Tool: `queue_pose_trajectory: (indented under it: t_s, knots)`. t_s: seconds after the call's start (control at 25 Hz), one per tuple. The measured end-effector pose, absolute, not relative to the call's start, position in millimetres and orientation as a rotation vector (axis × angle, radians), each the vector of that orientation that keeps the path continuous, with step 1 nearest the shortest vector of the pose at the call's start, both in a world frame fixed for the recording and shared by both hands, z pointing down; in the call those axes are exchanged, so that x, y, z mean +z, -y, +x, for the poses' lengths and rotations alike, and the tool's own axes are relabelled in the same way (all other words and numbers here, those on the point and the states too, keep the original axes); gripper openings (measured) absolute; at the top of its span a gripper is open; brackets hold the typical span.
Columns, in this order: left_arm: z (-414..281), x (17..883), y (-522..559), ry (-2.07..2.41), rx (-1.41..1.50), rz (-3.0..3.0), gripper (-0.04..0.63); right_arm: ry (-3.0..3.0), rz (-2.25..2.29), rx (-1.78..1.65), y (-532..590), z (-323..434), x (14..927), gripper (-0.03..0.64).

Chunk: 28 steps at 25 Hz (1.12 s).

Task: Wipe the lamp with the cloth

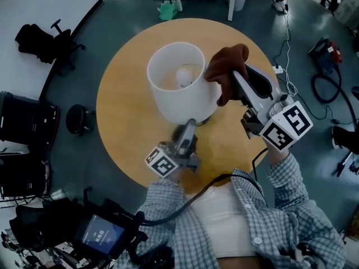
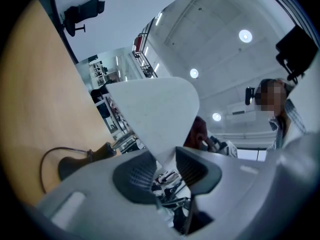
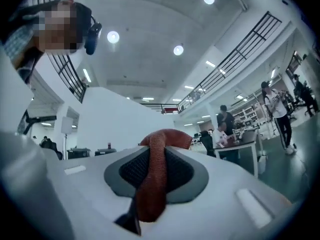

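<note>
A white lamp shade (image 1: 176, 97) with its bulb (image 1: 184, 76) stands on the round wooden table (image 1: 123, 105). My left gripper (image 1: 190, 125) reaches in from below and is shut on the shade's lower rim. In the left gripper view the shade (image 2: 150, 114) tapers down between the pads of the left gripper (image 2: 165, 166), and the dark lamp base (image 2: 70, 166) with its cable shows to the left. My right gripper (image 1: 233, 80) is shut on a reddish-brown cloth (image 1: 227, 69), which rests against the shade's upper right rim. The cloth (image 3: 152, 184) is pinched between the right gripper's (image 3: 155, 171) pads.
Black office chairs (image 1: 42, 41) stand on the floor to the left of the table. A white power strip (image 1: 277, 69) and cables lie at the table's right edge. A dark device with a screen (image 1: 101, 237) sits low at the left.
</note>
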<state>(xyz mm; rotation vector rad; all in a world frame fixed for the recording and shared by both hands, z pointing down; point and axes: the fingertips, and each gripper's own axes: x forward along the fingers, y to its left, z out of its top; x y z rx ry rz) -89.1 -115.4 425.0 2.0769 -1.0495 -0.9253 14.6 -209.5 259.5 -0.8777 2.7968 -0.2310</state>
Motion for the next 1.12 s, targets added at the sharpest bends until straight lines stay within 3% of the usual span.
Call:
queue_pose_trajectory:
  t_s: [0.16, 0.68, 1.12]
  knots:
    - [-88.3, 425.9, 113.8, 1.053, -0.920, 2.078, 0.123, -2.736, -0.781, -0.320, 216.9, -8.9, 248.2, 0.087]
    - [-90.4, 423.3, 114.8, 1.043, -0.919, 2.081, 0.121, -2.909, -1.036, -0.783, 266.5, 7.1, 414.6, 0.086]
    - [-88.5, 423.1, 114.0, 1.043, -0.914, 2.088, 0.118, -2.904, -0.707, -0.577, 290.1, -33.7, 303.9, 0.087]
